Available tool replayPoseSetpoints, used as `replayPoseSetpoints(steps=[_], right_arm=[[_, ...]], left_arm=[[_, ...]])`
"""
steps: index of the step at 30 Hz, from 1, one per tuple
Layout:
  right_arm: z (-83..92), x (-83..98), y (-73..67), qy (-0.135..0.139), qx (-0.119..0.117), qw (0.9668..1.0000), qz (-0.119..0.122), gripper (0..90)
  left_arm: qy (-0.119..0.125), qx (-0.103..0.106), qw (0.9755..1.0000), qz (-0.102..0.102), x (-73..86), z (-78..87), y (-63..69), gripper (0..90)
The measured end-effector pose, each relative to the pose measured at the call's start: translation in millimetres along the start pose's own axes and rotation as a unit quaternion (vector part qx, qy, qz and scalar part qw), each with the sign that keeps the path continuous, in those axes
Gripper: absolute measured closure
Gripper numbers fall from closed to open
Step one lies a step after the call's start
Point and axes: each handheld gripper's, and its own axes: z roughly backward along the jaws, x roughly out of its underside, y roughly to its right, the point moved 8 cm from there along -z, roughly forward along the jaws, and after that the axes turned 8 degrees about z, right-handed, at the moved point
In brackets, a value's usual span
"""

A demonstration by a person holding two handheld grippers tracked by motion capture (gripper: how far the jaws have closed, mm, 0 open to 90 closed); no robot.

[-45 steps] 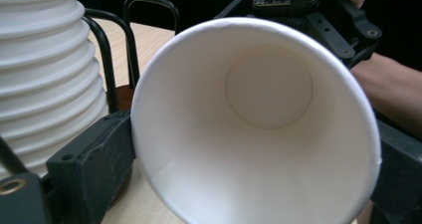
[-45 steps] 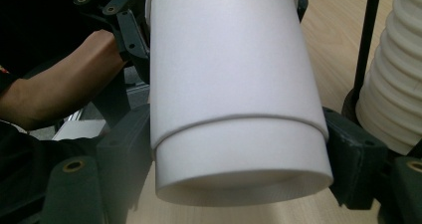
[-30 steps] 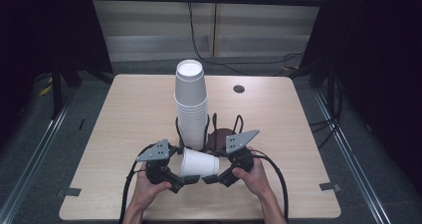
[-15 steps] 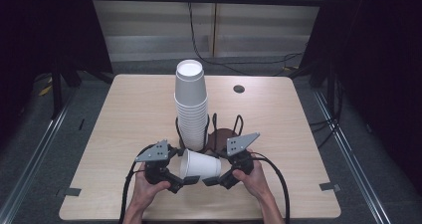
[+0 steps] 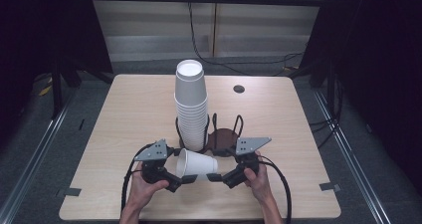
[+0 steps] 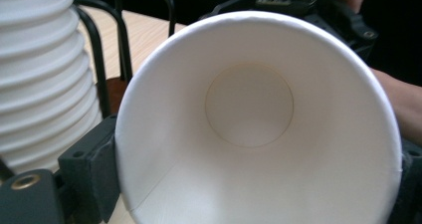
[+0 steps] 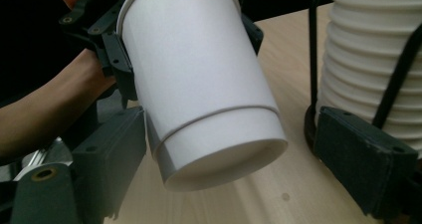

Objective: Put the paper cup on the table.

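White paper makes up the cup, which lies on its side in the air just above the counter, long axis running across from one hand to the other. Its open mouth faces the left gripper and its closed base faces the right gripper.

Seen from the left gripper view, the rim sits between the two black jaws, which have just been closing and now press on the rim from either side, gripping the cup.

The right gripper view shows the right jaws standing apart, open: one pad is touching or nearly touching the cup near its base, though I cannot be sure of contact, and the other pad is well clear of it, close to the stack of cups.

So the cup hangs from the left hand's grip, in front of the wire cup holder and the tall stack. The right gripper is the nearer one to the base end, and any move there would come along the cup's long axis.
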Motion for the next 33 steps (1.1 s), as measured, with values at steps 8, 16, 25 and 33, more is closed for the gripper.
replayPoseSetpoints(steps=[8,16,25,33], right_arm=[[9.5,3.8,7.7,0.017,0.076,0.9969,-0.008,12.7],[16.1,10.1,15.2,0.026,0.136,0.9904,-0.009,12.7],[27.5,12.1,23.0,0.030,0.213,0.9766,-0.003,12.7],[37.0,23.4,29.2,0.070,0.281,0.9570,-0.009,12.6]], left_arm=[[-0.017,-0.020,0.9996,-0.001,2.4,6.6,-4.2,8.9],[-0.035,-0.036,0.9987,-0.001,4.0,15.5,-7.2,8.9],[-0.052,-0.050,0.9974,-0.003,3.0,27.7,-10.8,8.8],[-0.073,-0.070,0.9949,-0.002,5.5,37.6,-17.3,8.7]])
